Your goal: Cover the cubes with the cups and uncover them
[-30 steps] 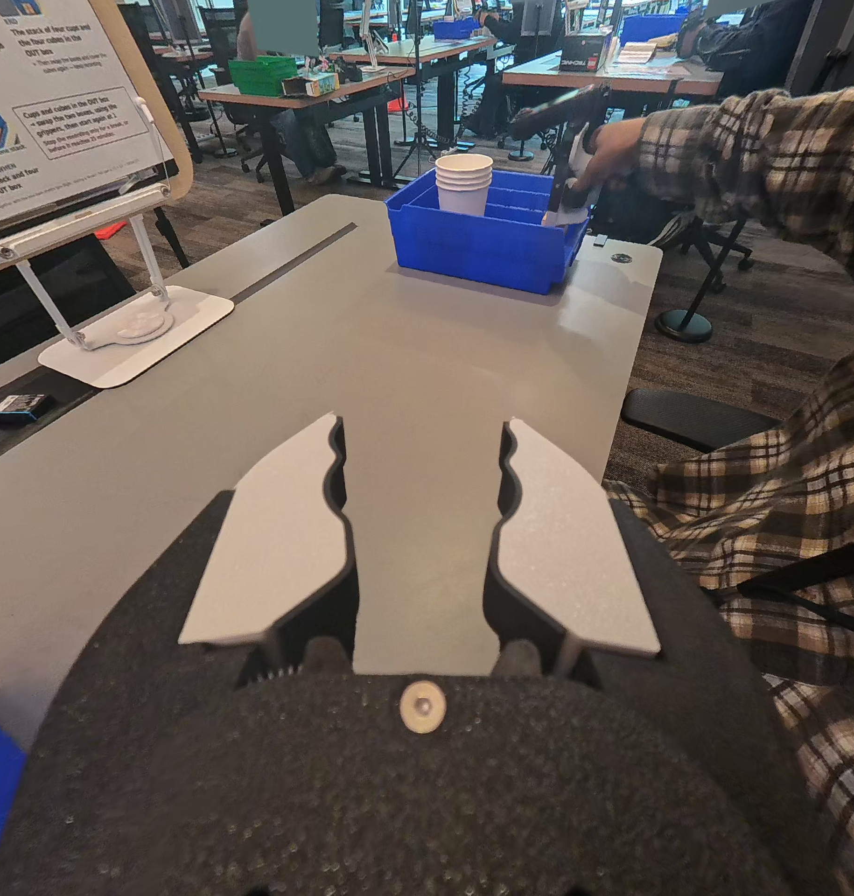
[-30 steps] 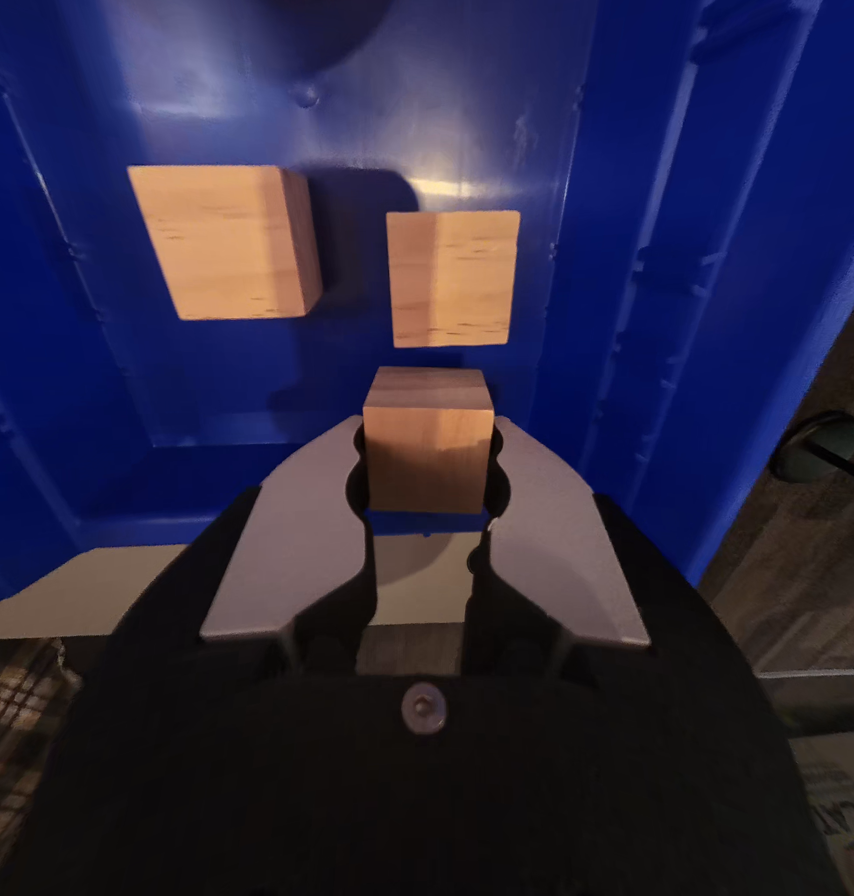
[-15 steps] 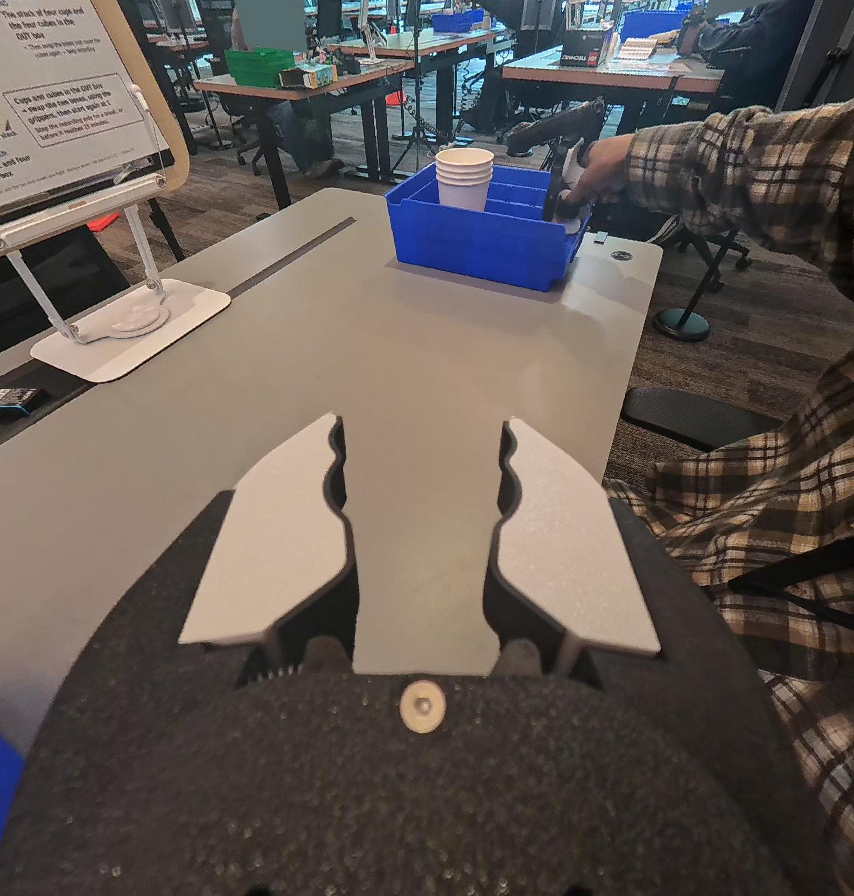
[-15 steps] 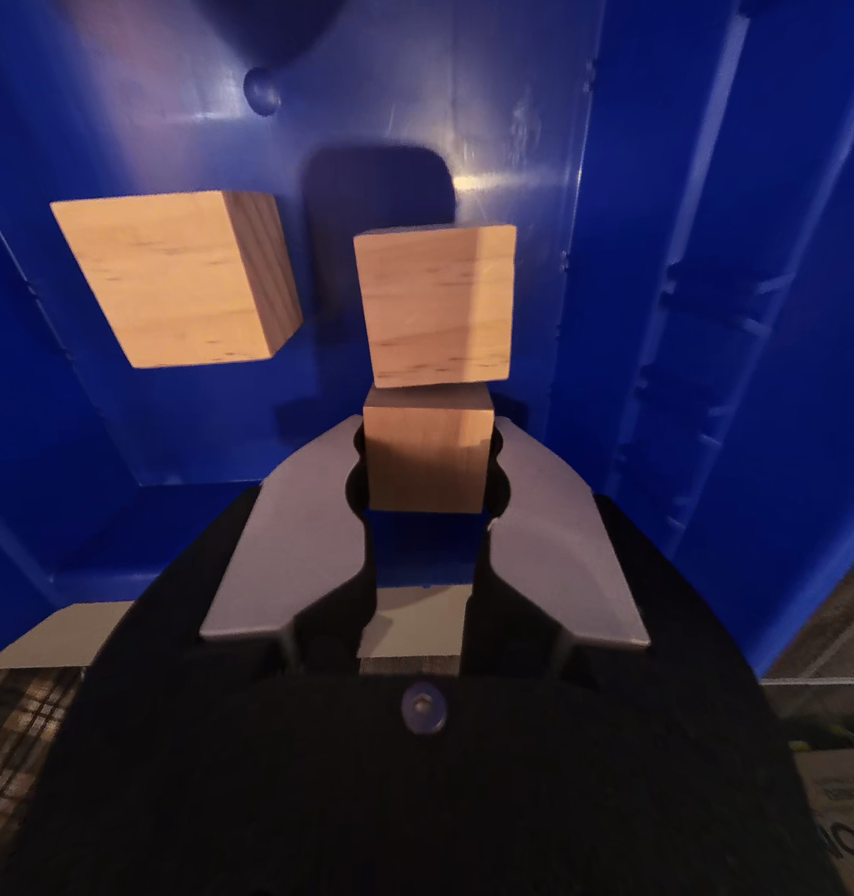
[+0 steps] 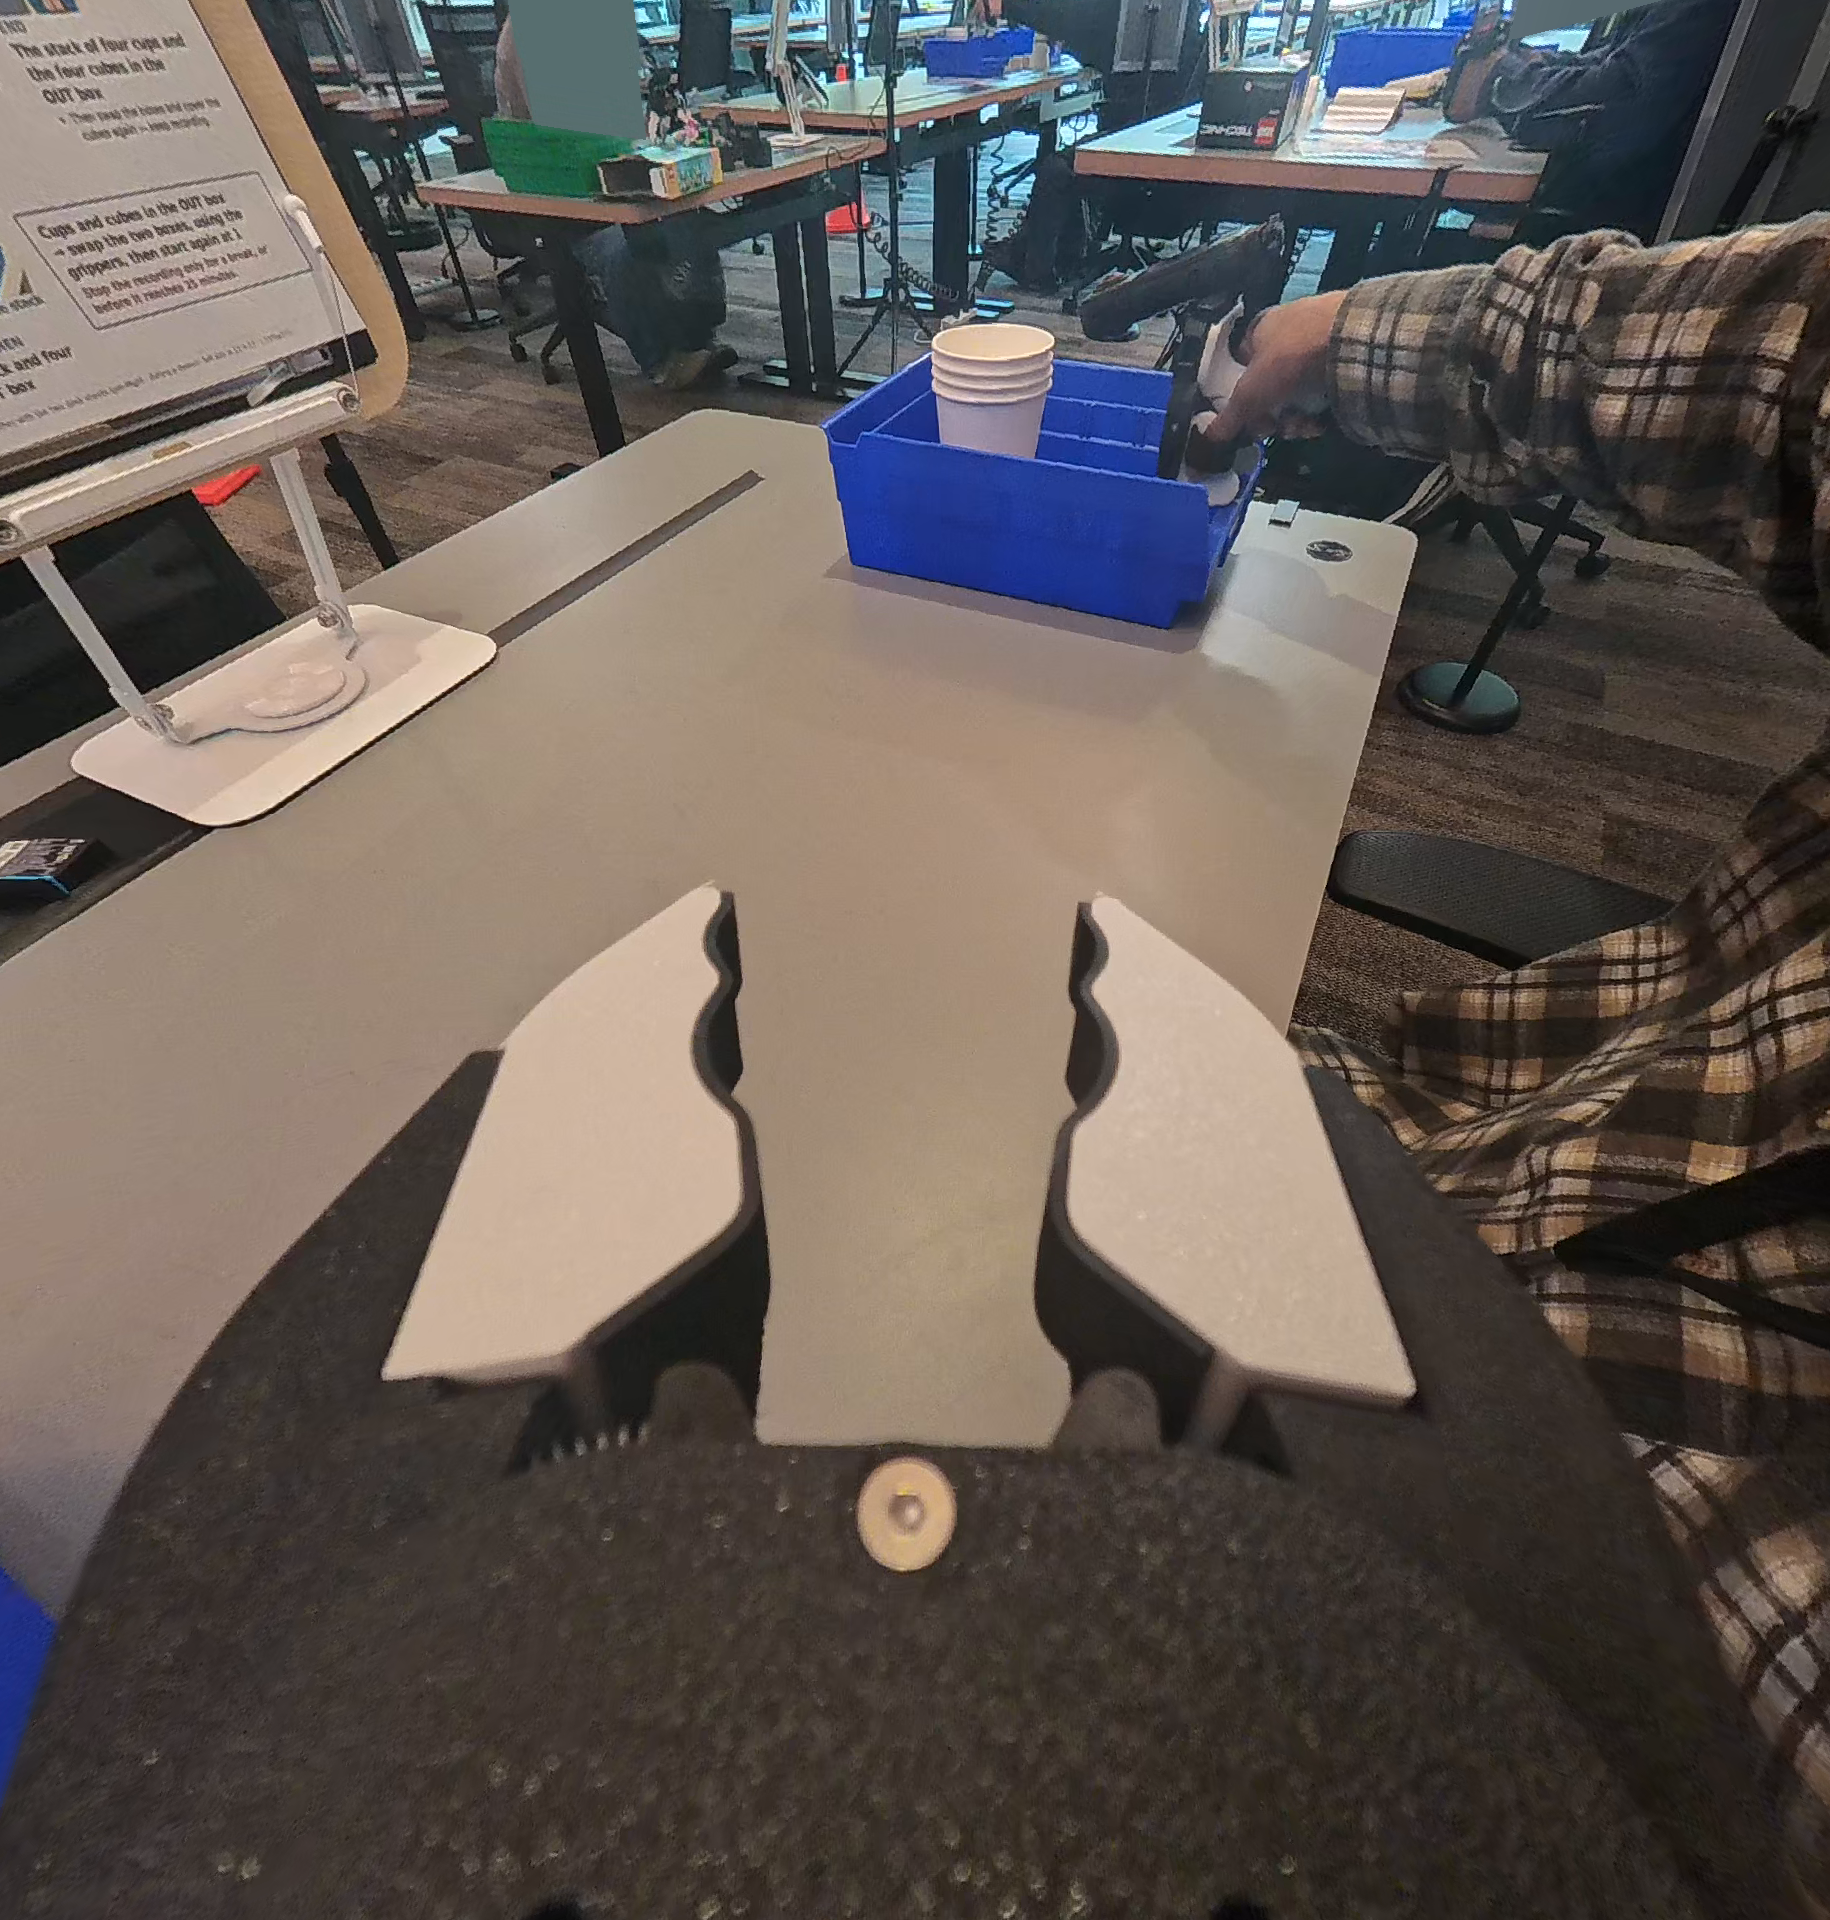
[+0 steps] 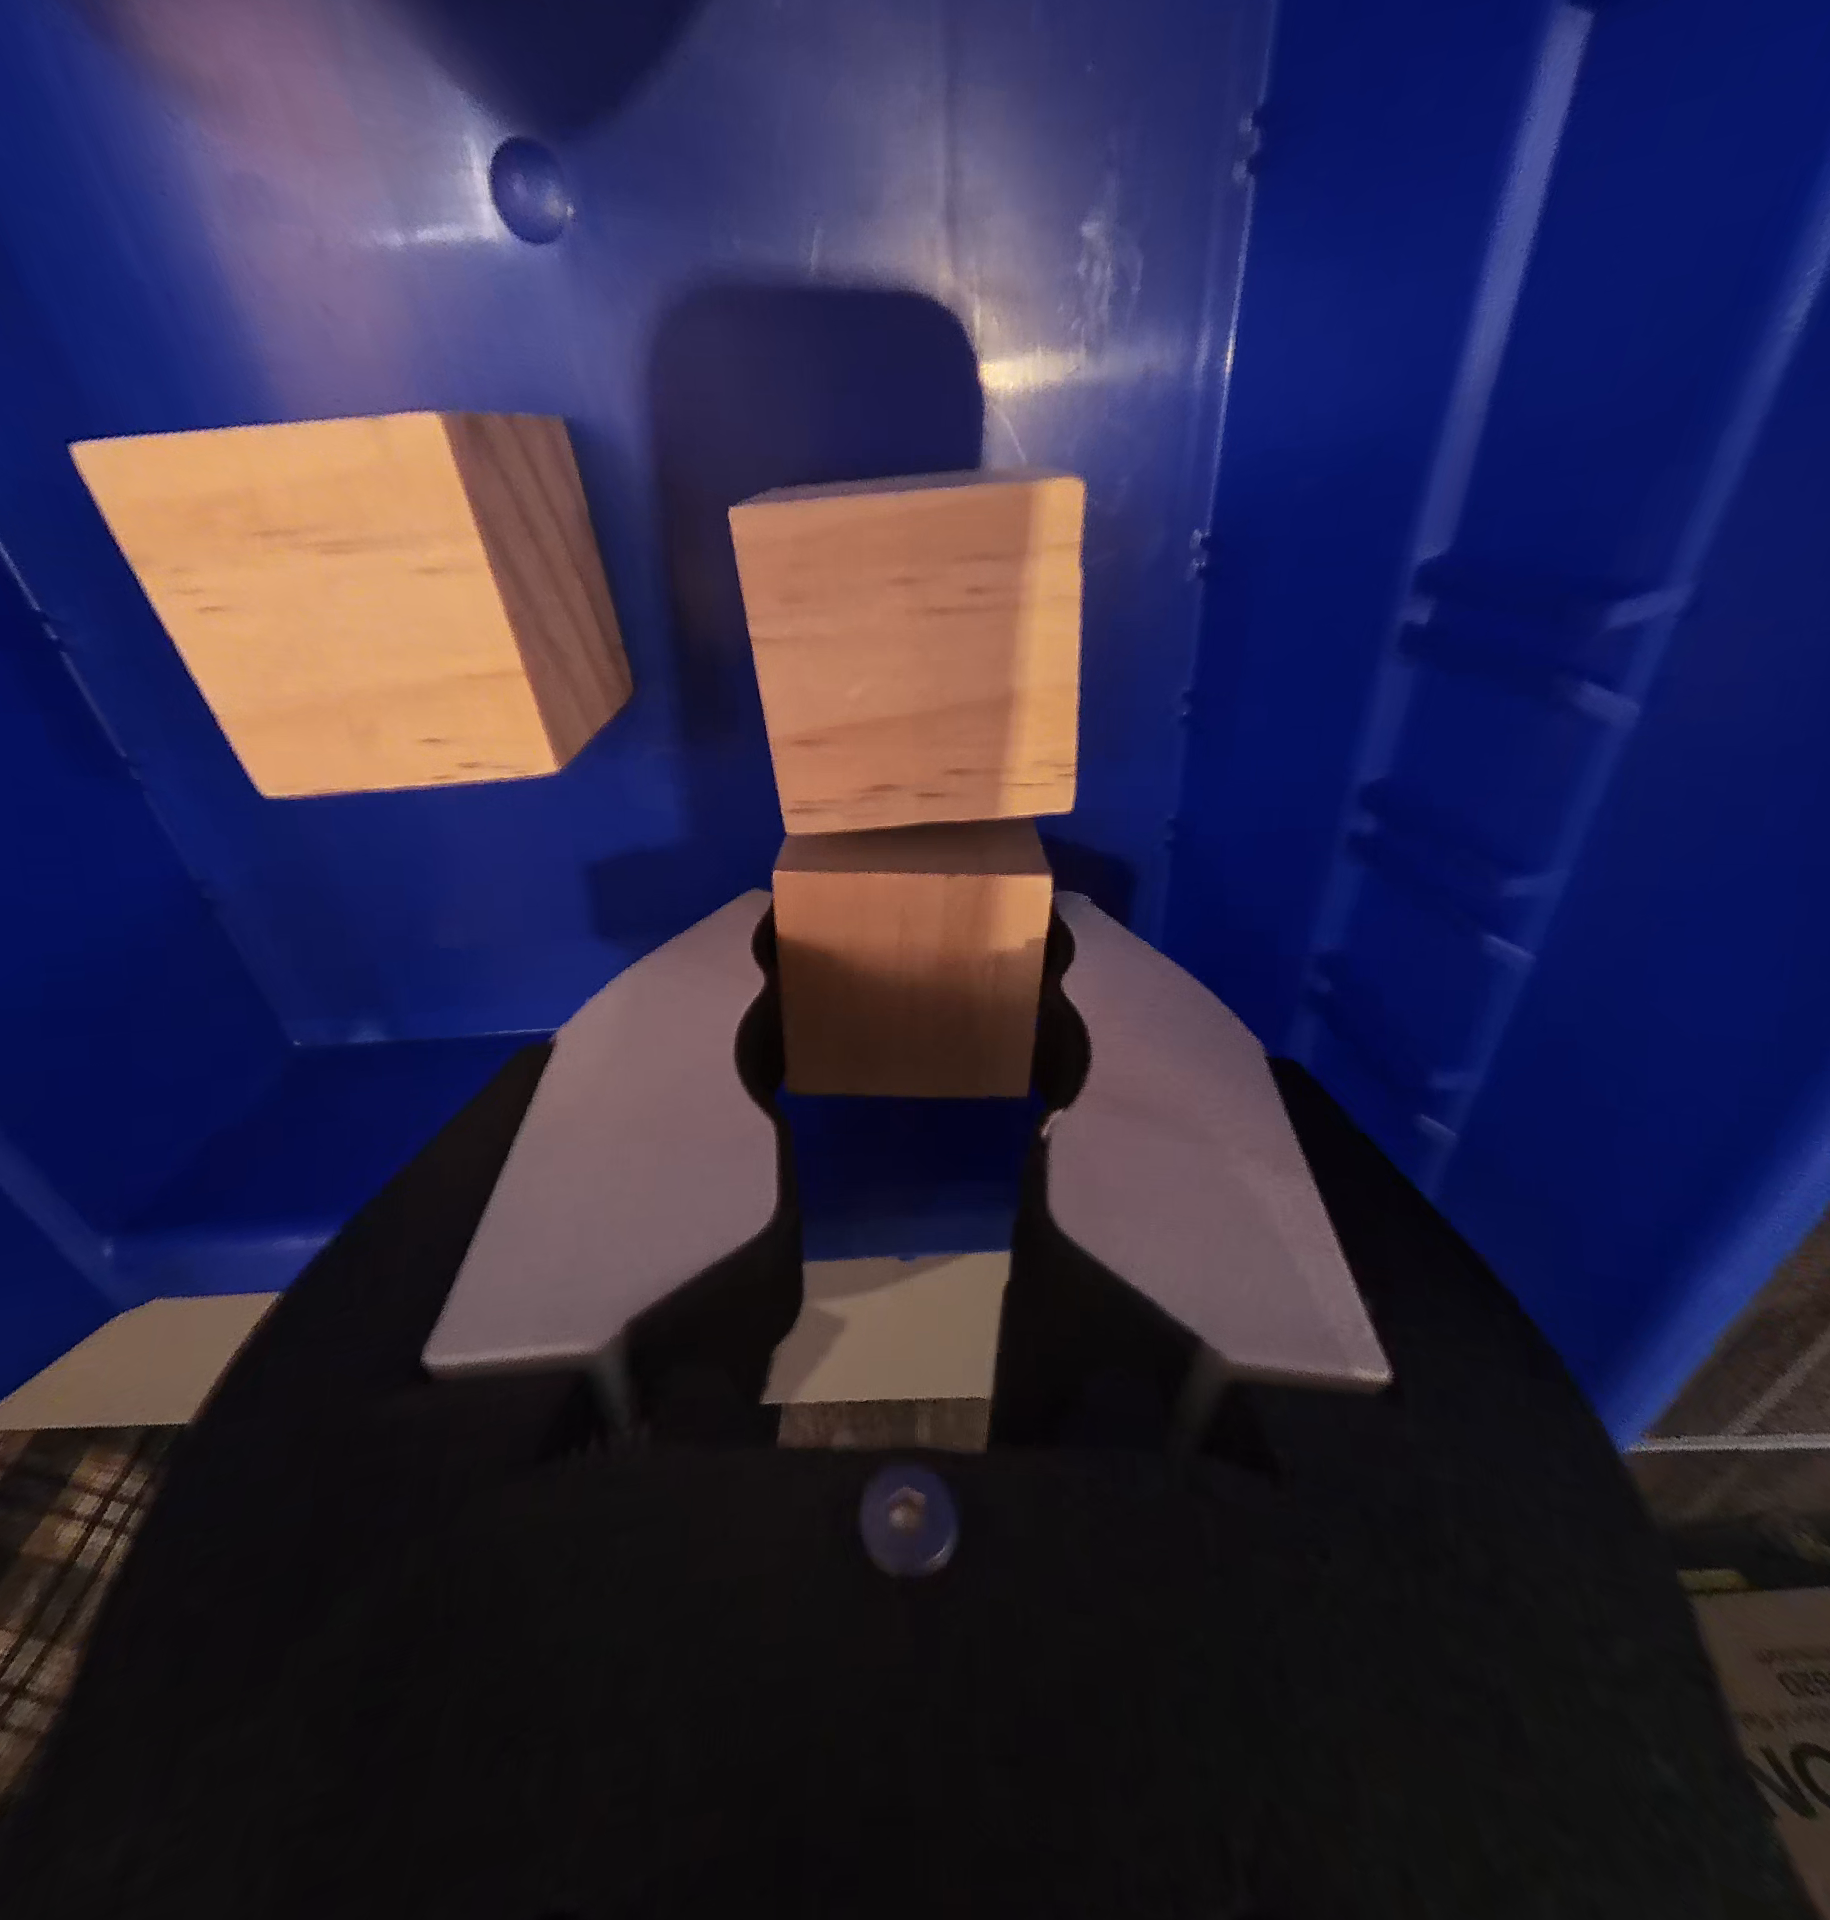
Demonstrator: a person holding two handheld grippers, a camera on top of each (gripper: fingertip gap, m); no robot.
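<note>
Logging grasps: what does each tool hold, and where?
The right tool grips a wooden cube by two opposite side faces, inside the blue bin. The left tool is open and holds nothing.

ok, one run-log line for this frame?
right gripper: shut on wooden cube, inside blue bin | two loose cubes on bin floor | left gripper: open, empty, over table | cup stack: in bin

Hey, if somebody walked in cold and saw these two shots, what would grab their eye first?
Probably the wooden cube pinched in the right gripper inside the blue bin, with two more cubes lying on the bin floor beyond it. Next, the stack of white cups standing in that bin, while the left gripper hangs open and empty over the grey table.
</note>
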